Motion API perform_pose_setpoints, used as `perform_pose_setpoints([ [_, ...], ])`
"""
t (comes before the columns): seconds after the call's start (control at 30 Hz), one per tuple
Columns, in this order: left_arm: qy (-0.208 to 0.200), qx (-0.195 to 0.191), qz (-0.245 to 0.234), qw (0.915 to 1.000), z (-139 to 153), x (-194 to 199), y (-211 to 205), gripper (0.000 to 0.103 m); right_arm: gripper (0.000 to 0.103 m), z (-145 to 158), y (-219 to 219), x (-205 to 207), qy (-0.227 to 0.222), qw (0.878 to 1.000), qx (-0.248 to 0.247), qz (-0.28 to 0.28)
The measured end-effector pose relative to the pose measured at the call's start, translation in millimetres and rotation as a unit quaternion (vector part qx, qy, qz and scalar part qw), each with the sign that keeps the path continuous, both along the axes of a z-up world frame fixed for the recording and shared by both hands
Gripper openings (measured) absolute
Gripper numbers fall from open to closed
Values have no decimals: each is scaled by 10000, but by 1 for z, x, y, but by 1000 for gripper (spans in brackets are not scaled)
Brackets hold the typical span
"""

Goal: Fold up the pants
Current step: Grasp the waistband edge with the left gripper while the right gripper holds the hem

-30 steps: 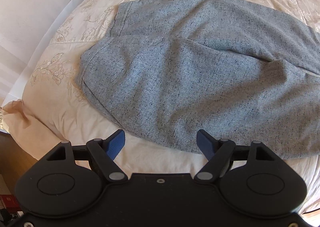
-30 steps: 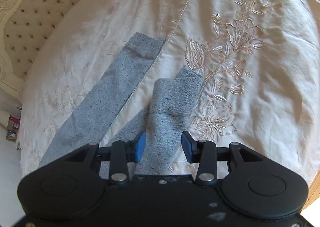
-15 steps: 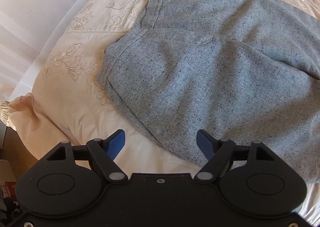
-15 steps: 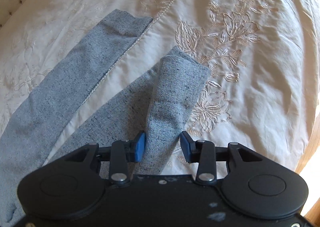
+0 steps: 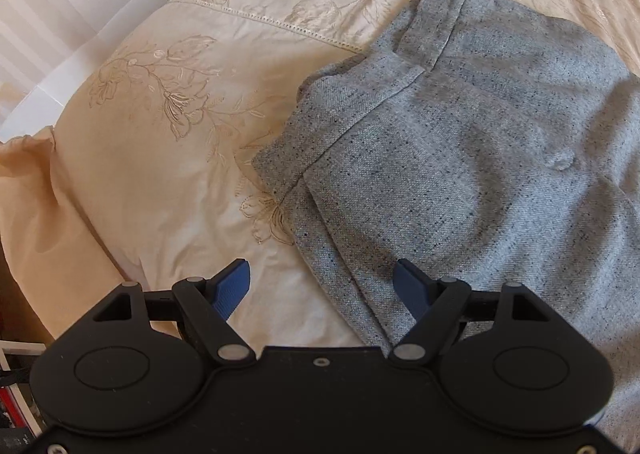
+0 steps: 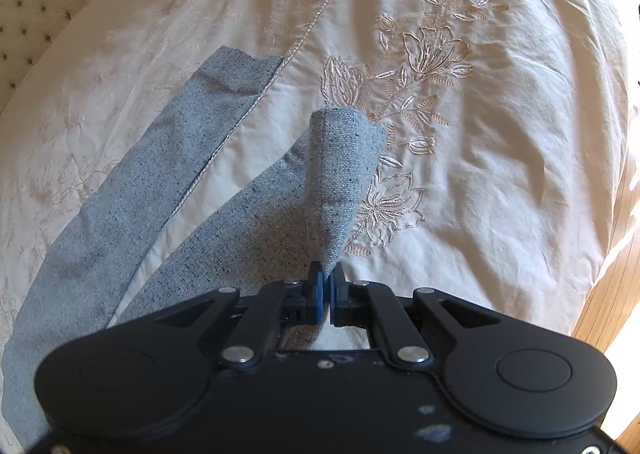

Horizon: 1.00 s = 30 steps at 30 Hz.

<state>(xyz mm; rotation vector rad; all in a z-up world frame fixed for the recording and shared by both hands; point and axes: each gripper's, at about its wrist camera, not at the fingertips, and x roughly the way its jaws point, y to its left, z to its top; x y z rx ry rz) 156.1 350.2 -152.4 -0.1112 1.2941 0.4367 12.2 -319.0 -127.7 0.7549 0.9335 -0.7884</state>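
While the left tongs (image 5: 322,286) hang with jaws spread wide and nothing pinched, the waistband edge of the grey speckled pants (image 5: 472,173) runs down between them at the lower centre of the left wrist view, the garment filling the right half over the cream embroidered bedspread (image 5: 160,157). Across in the right wrist view, the right tongs (image 6: 327,286) are clamped together on a lifted pant leg cuff (image 6: 340,157) at centre frame.
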Motion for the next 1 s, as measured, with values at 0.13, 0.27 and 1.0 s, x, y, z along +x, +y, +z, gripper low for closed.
perform_pose_setpoints([
  [0.13,155,-313,110,9993,-25,5,7,81,4,4,6,6,-4,10000,-86,29],
  [0.27,81,-529,169,9984,-40,5,12,95,4,8,9,7,-4,9999,-122,-22],
  [1.0,-1221,-1516,878,9769,82,3,43,6,4,94,-7,-10,-1341,9903,39,-375],
])
